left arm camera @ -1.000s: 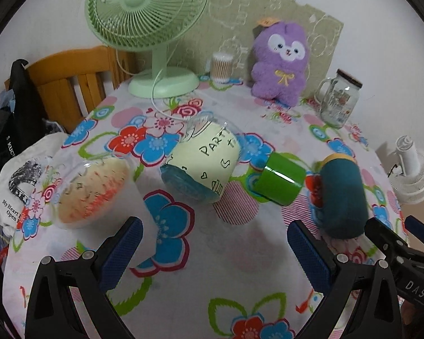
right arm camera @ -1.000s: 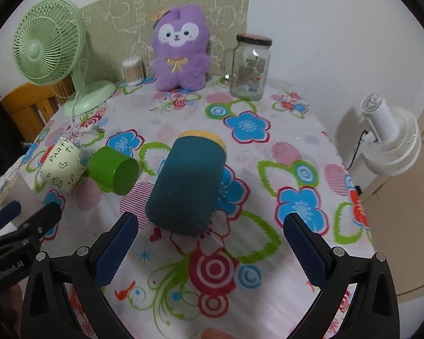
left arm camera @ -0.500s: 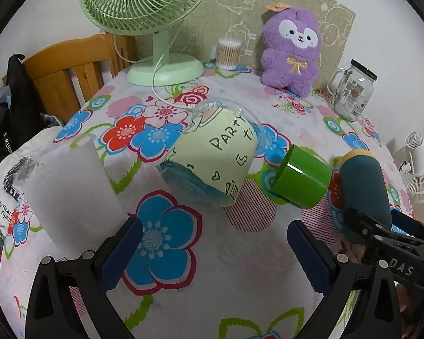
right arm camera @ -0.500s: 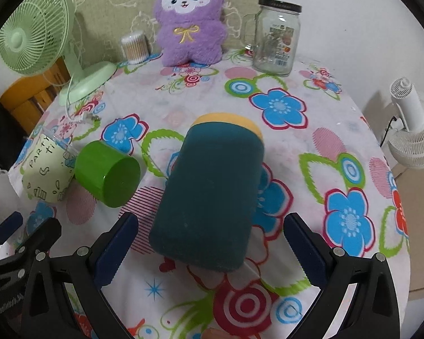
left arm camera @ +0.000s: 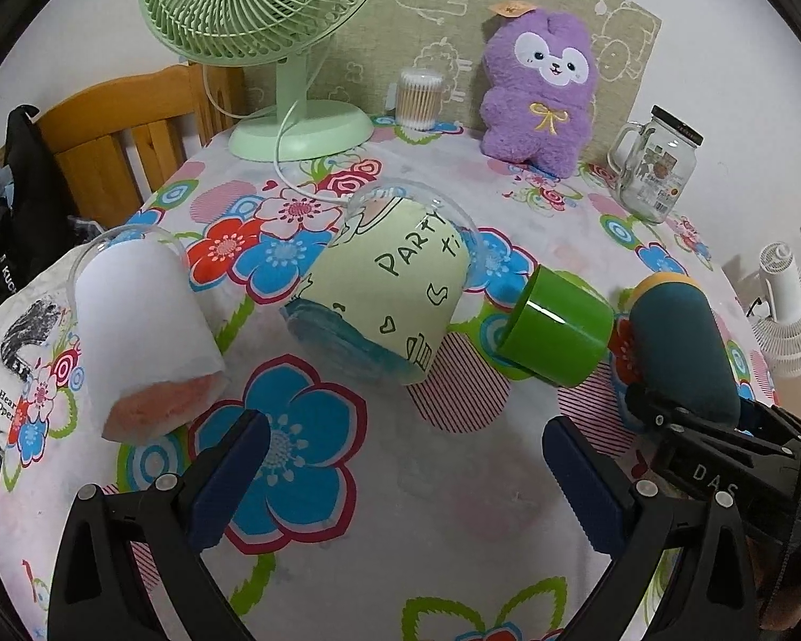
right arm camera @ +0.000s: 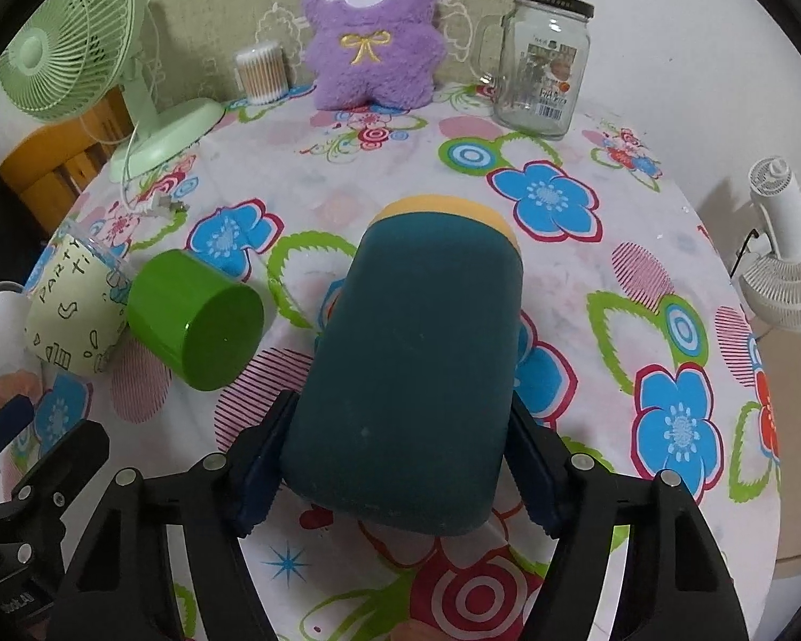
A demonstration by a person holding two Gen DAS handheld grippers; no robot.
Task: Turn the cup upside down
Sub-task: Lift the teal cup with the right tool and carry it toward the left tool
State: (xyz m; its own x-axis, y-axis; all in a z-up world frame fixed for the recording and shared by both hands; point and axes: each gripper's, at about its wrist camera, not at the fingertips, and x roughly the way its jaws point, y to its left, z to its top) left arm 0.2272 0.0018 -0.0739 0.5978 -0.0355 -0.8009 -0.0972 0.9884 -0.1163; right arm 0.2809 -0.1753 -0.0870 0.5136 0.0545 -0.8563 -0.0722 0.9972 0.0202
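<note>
At the bottom centre of the right wrist view, our right gripper [right arm camera: 400, 459] has its blue pads [right arm camera: 259, 473] pressed against both flanks of the dark teal cup [right arm camera: 416, 368], near its closed base. The cup lies on its side on the floral tablecloth [right arm camera: 641, 320], yellow rim pointing to the upper centre of the frame. Half a second ago these fingers stood wide apart short of the cup; they have since advanced and closed on it.

We judge the step in hand to be the grasp, now apparently complete. The next move calls for a lift, then a wrist rotation that brings the yellow rim down onto the cloth, clear of the green cup [right arm camera: 197, 320] lying just to the left.

In the left wrist view, our left gripper [left arm camera: 400, 475] hangs open and empty at the bottom of the frame. Beyond it, left of centre, lies a frosted white cup [left arm camera: 144, 331]; at centre lies the clear "PARTY" cup [left arm camera: 384, 299]. Both sit nearer than a moment ago.

Along the top stand the green desk fan [left arm camera: 272, 16], the purple plush toy [left arm camera: 539, 85] and the glass mason jar [left arm camera: 657, 165].
</note>
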